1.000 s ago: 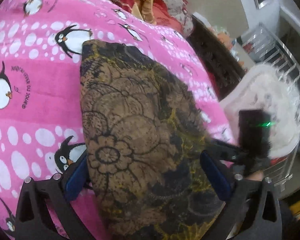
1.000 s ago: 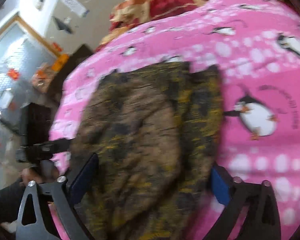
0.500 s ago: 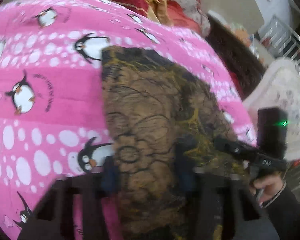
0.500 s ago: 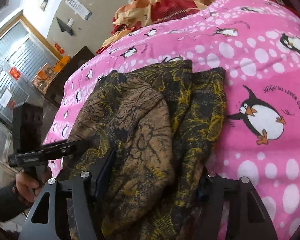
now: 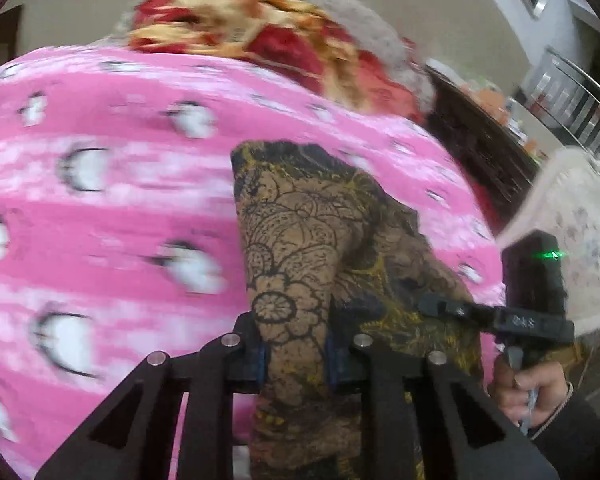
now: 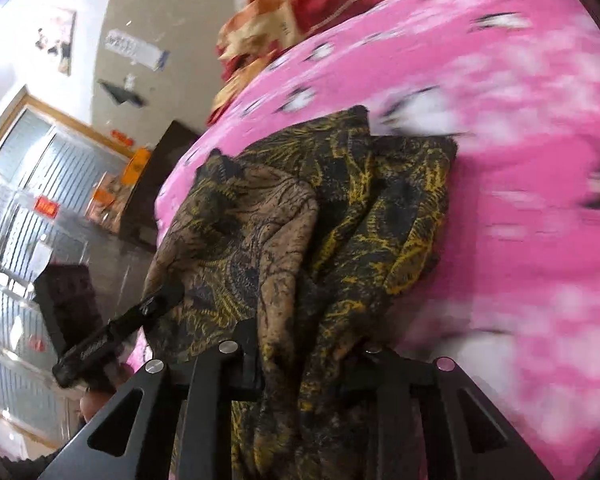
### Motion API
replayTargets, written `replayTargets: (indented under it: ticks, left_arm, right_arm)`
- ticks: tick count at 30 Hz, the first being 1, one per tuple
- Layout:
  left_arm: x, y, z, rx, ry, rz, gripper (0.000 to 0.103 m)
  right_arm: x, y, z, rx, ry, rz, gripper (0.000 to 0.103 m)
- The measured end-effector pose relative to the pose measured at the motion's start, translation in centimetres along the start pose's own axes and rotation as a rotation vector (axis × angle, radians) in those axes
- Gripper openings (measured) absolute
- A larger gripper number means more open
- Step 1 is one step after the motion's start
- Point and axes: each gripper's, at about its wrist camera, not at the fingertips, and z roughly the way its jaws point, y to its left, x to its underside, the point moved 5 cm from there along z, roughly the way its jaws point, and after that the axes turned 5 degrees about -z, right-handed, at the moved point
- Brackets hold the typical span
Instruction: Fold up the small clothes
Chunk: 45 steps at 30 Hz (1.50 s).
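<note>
A small brown garment (image 5: pixel 300 232) with black flower lines and a black-and-yellow side lies on the pink penguin blanket (image 5: pixel 100 220). My left gripper (image 5: pixel 296 344) is closing, its blue pads pinching a bunched strip of the garment's near edge. In the right wrist view the same garment (image 6: pixel 260 220) is rumpled and drawn up toward the camera. My right gripper (image 6: pixel 306 360) is closing too, with a thick fold of the cloth pressed between its fingers. Each gripper shows in the other's view: the right gripper (image 5: pixel 452 312) beside the cloth, the left gripper (image 6: pixel 140 312) at the cloth's left edge.
A red-and-gold quilt (image 5: pixel 260 32) is heaped at the far end of the blanket (image 6: pixel 520 160). A white fluffy cover (image 5: pixel 580 232) and dark furniture (image 5: pixel 480 152) stand off the bed's right side. A person's hand (image 5: pixel 528 388) holds the right gripper's handle.
Both grippers went from wide open around the garment's near edge to pinched on it. The cloth has bunched and risen toward the cameras, and both views have swung upward.
</note>
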Motion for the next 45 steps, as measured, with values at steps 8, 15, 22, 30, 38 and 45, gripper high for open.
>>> replayTargets:
  ticks: [8, 15, 22, 30, 38, 45]
  left_arm:
    - [0.4, 9.3, -1.5, -0.062, 0.035, -0.100, 0.029]
    - [-0.8, 7.6, -3.6, -0.080, -0.044, -0.054, 0.039]
    - [-5.8, 5.8, -4.8, -0.045, -0.170, -0.135, 0.058]
    - [-4.6, 5.4, 6.1, -0.181, 0.006, -0.090, 0.063]
    - [-4.4, 4.1, 6.9, -0.186, -0.023, -0.034, 0.083]
    - [-4.3, 3.9, 6.9, -0.218, -0.025, -0.012, 0.084]
  right_arm:
    - [-1.3, 4.7, 8.4, 0.041, 0.074, -0.105, 0.033]
    - [-0.6, 4.7, 0.2, 0.153, 0.008, -0.119, 0.055]
    - [2.0, 16.9, 3.0, 0.343, 0.032, -0.775, 0.056]
    - [2.4, 8.6, 8.7, 0.450, 0.157, -0.757, 0.058]
    - [3.0, 7.2, 6.8, 0.413, 0.114, -0.684, 0.059]
    - [8.7, 15.3, 3.8, 0.378, 0.166, -0.851, 0.057]
